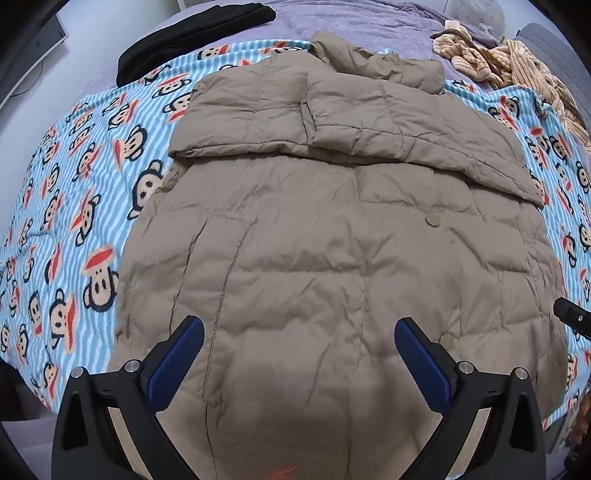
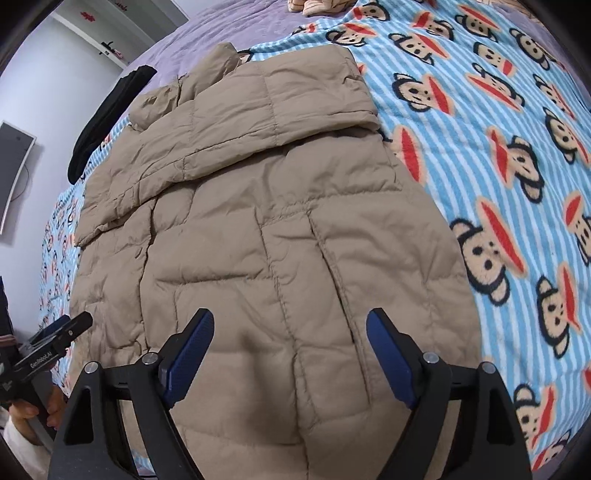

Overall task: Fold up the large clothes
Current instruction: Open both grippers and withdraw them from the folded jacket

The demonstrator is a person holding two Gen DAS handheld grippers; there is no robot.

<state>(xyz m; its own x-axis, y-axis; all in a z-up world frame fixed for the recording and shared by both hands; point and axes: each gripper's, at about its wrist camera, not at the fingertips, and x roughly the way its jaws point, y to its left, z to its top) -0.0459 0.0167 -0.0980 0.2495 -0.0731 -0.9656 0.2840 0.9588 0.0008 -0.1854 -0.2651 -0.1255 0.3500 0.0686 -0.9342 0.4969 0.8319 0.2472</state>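
Note:
A large tan quilted jacket (image 1: 332,229) lies flat on the bed, both sleeves folded across its upper part and the collar at the far end. My left gripper (image 1: 299,328) hangs open above the jacket's near hem, nothing between its blue pads. In the right wrist view the same jacket (image 2: 258,221) fills the middle. My right gripper (image 2: 290,325) is open over the near hem too, its blue pads apart and empty. The left gripper (image 2: 55,339) shows at the left edge of the right wrist view, held by a hand. A black tip of the right gripper (image 1: 570,315) shows at the right edge.
The jacket rests on a blue striped blanket (image 1: 74,221) with monkey faces, over a purple bedspread (image 1: 351,22). A black garment (image 1: 192,33) lies at the far left. A striped tan cloth (image 1: 509,62) lies at the far right. A monitor (image 2: 11,177) stands against the wall.

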